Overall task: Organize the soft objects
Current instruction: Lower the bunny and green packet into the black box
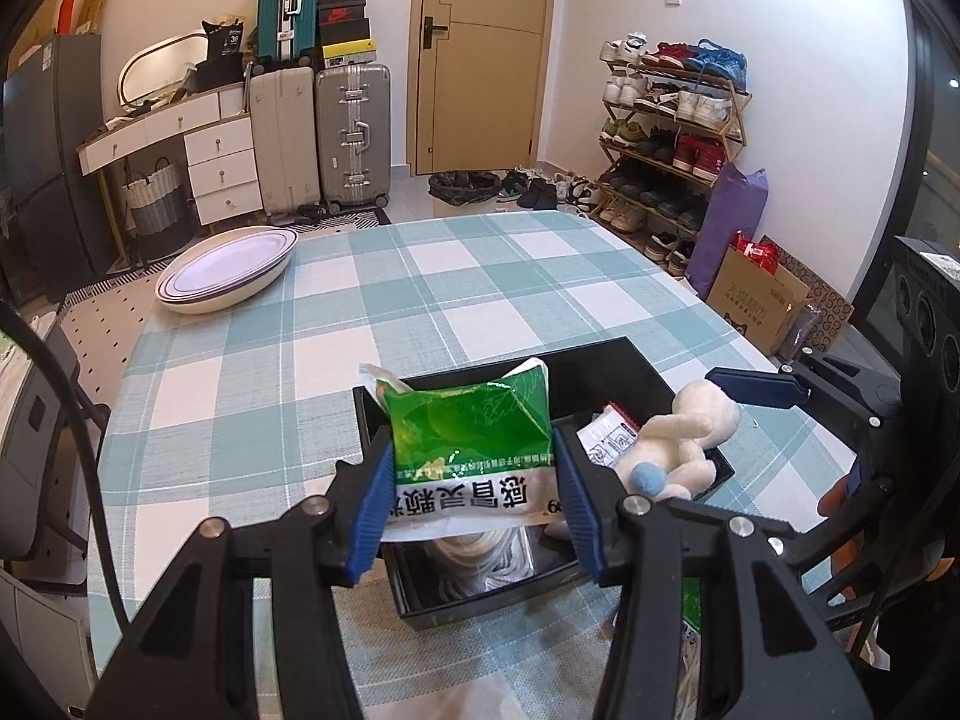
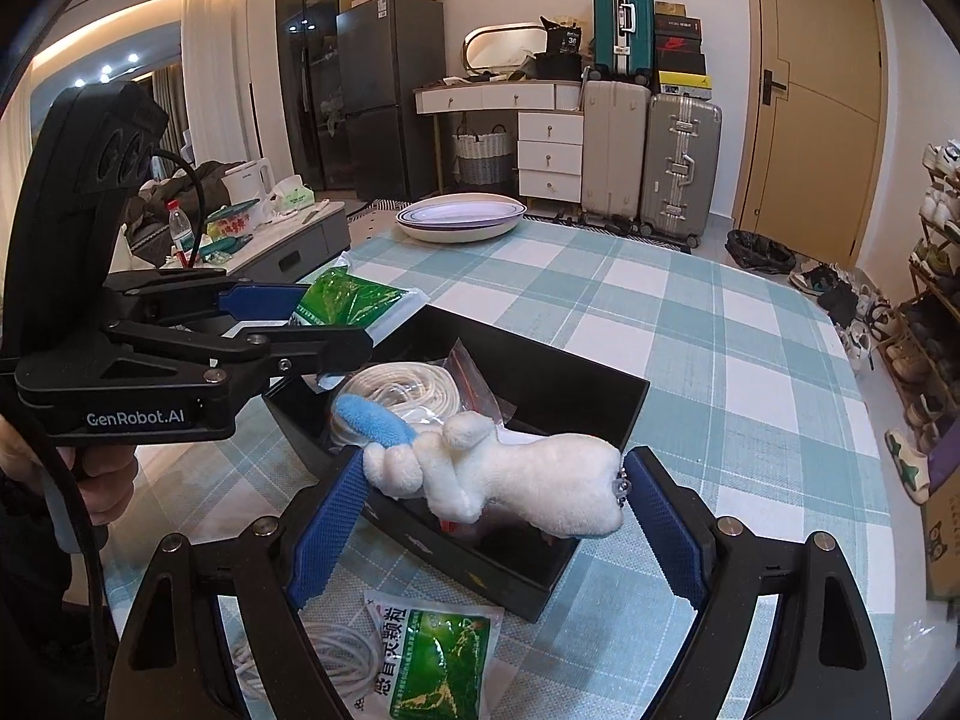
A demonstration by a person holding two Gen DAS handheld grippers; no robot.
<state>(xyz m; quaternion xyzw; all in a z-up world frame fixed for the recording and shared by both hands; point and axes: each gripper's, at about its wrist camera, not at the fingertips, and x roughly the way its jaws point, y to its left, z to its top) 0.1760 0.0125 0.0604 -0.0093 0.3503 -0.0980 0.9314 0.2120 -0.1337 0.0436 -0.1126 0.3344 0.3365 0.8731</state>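
My left gripper (image 1: 474, 498) is shut on a green and white medicine packet (image 1: 471, 450) and holds it over the black box (image 1: 606, 360); the packet also shows in the right wrist view (image 2: 354, 300). My right gripper (image 2: 495, 504) holds a white plush toy (image 2: 510, 474) with a blue tail between its pads, over the black box (image 2: 600, 396). The toy also shows in the left wrist view (image 1: 678, 450). Inside the box lie a coil of white cord (image 2: 402, 390) and a small clear bag (image 2: 474, 384).
A second green packet (image 2: 438, 660) and another white cord coil (image 2: 336, 654) lie on the checked tablecloth (image 2: 690, 348) in front of the box. Stacked white plates (image 1: 228, 267) stand at the table's far left corner. Suitcases, drawers and a shoe rack stand beyond the table.
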